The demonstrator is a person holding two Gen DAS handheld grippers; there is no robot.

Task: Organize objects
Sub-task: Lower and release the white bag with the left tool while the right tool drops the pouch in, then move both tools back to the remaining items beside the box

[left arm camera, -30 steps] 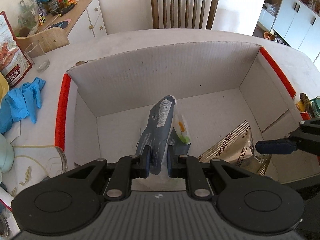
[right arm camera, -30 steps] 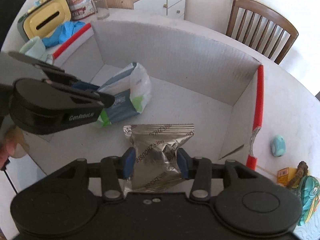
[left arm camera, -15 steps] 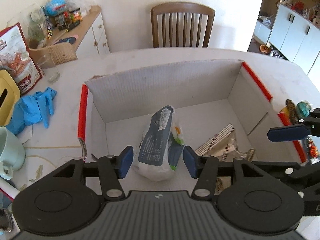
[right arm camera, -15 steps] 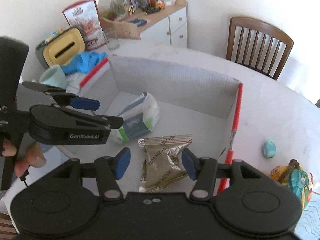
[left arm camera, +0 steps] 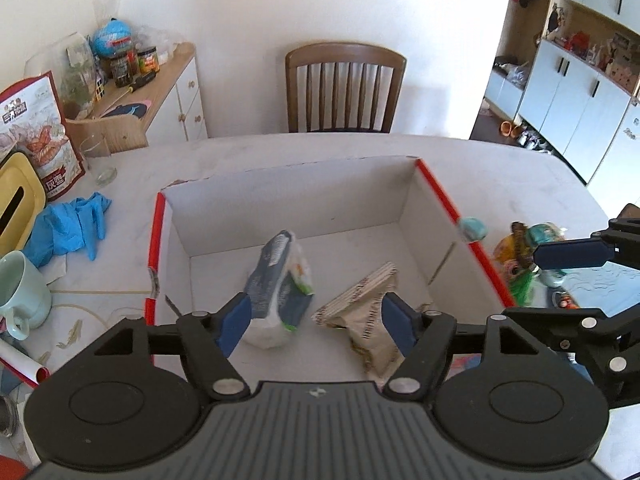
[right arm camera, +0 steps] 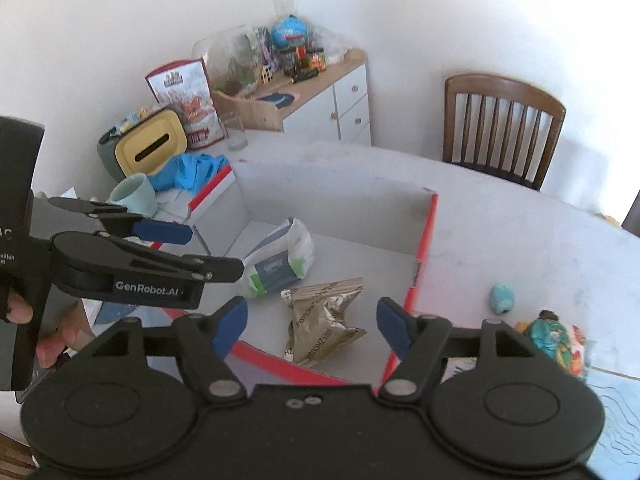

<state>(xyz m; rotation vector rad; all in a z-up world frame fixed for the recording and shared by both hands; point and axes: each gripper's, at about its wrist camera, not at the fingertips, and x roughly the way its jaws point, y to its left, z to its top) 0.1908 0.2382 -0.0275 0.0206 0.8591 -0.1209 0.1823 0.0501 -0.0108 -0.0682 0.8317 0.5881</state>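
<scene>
Crinkly foil and thin plastic film make up the two packets already lying in the box: a blue-white bag towards the left side and a gold packet just beside it on the right, apart or barely touching, which cannot be told. Both are judged light, soft and easily crushed; a sealed end seam would give the firmest hold, since the puffed middle would slip or burst under a hard squeeze. Left gripper is held above the near edge of the box with jaws spread wide, nothing between them. Right gripper is likewise spread and empty, hovering over the near right corner. Outside the box, on the surface to the right, a small teal object and a colourful wrapped bundle lie near each other and are judged the likely next picks. Teal object looks small, hard and rounded, so it could roll or pop out; a grip across its middle is advised. Bundle looks soft and irregular; its bulk should be pinched, not loose wrapping. Blue gloves and a mug sit left of the box.
</scene>
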